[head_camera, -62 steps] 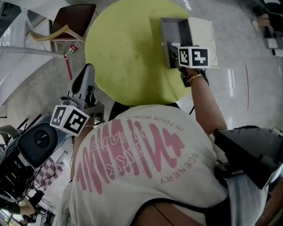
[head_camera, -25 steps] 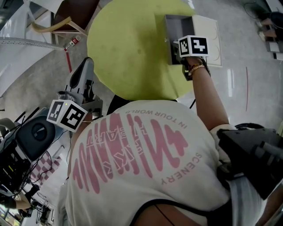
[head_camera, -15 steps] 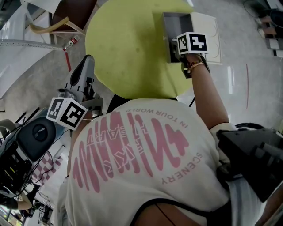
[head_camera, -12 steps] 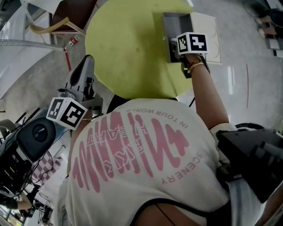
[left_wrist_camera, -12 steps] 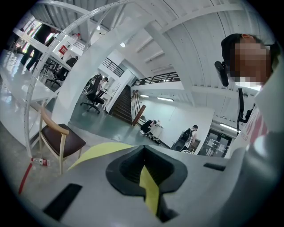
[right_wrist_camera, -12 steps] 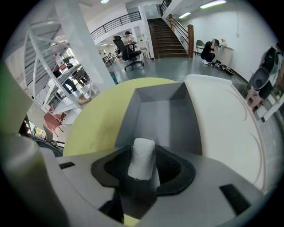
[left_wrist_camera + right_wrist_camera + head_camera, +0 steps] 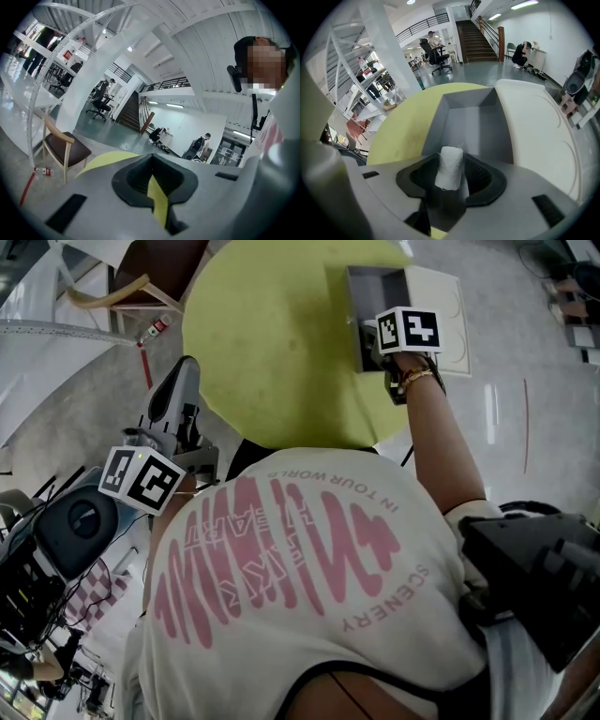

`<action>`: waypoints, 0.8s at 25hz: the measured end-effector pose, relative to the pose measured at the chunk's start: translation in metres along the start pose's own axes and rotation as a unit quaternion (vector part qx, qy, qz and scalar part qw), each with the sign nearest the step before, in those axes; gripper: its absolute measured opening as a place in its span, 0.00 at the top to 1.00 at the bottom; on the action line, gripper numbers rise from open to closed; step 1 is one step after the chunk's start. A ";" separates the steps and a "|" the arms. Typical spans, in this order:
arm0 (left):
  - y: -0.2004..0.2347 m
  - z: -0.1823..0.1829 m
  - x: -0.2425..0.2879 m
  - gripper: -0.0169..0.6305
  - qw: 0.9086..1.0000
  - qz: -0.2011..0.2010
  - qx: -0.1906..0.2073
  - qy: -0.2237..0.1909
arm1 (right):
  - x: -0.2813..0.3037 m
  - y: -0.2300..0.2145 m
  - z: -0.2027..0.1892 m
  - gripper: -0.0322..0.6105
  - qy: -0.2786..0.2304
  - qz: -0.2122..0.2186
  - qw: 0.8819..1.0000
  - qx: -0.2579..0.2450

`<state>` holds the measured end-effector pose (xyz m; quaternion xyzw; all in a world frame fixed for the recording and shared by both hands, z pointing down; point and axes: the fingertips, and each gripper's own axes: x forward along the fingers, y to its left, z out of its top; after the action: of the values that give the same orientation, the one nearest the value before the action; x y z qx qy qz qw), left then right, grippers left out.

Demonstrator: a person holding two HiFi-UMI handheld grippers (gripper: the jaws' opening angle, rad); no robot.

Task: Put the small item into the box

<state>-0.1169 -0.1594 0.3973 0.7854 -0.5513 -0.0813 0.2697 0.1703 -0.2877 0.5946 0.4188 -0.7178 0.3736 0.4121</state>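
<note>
A grey open box (image 7: 377, 292) with a white lid (image 7: 442, 315) folded out to its right stands on the round yellow-green table (image 7: 272, 352) at the far right. My right gripper (image 7: 368, 336) hangs over the box's near end, shut on a small white roll (image 7: 450, 167) that stands upright between the jaws. In the right gripper view the box's grey inside (image 7: 473, 126) lies just beyond the roll, with the lid (image 7: 534, 126) to the right. My left gripper (image 7: 185, 382) is off the table's left edge with its jaws (image 7: 152, 183) together and nothing in them.
A wooden chair with a dark seat (image 7: 155, 273) stands beyond the table's left side, also in the left gripper view (image 7: 63, 150). A small bottle (image 7: 155, 331) lies on the floor near it. Dark equipment (image 7: 75, 531) crowds the lower left. People sit far off.
The right gripper with the roll has crept a little farther onto the box's near end. The left gripper has hardly moved.
</note>
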 end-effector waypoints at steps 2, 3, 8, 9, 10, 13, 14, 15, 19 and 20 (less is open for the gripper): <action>0.002 0.001 -0.003 0.96 1.000 0.003 -0.001 -0.002 | -0.001 0.002 0.002 0.68 0.000 -0.001 1.000 -0.002; 0.002 0.001 -0.004 0.96 1.000 0.004 -0.002 -0.003 | -0.001 0.002 0.002 0.68 -0.001 -0.001 1.000 -0.002; 0.000 0.000 -0.006 0.96 1.000 0.004 0.000 -0.004 | 0.000 0.002 0.000 0.68 -0.002 0.001 1.000 -0.001; 0.000 0.000 -0.006 0.96 1.000 0.005 0.000 -0.005 | 0.000 0.001 0.000 0.67 -0.001 0.001 1.000 -0.002; 0.001 0.000 -0.007 0.96 1.000 0.005 0.000 -0.005 | 0.001 0.002 0.001 0.67 0.001 0.001 1.000 -0.003; 0.004 0.001 -0.008 0.96 1.000 0.007 0.000 -0.006 | 0.004 0.003 0.002 0.65 0.003 0.000 1.000 -0.005; 0.004 0.001 -0.009 0.96 1.000 0.008 0.001 -0.006 | 0.004 0.004 0.002 0.64 0.003 0.000 1.000 -0.005; 0.004 0.001 -0.011 0.96 1.000 0.008 0.001 -0.007 | 0.004 0.003 0.002 0.64 0.003 -0.001 1.000 -0.004; 0.005 0.001 -0.015 0.96 1.000 0.009 0.002 -0.009 | 0.004 0.002 0.000 0.63 0.000 -0.006 1.000 -0.004; 0.005 0.002 -0.016 0.96 1.000 0.009 0.002 -0.010 | 0.004 0.002 0.001 0.63 -0.001 -0.006 1.000 -0.005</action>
<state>-0.1274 -0.1467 0.3957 0.7802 -0.5611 -0.0855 0.2631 0.1672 -0.2889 0.5974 0.4218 -0.7174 0.3669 0.4156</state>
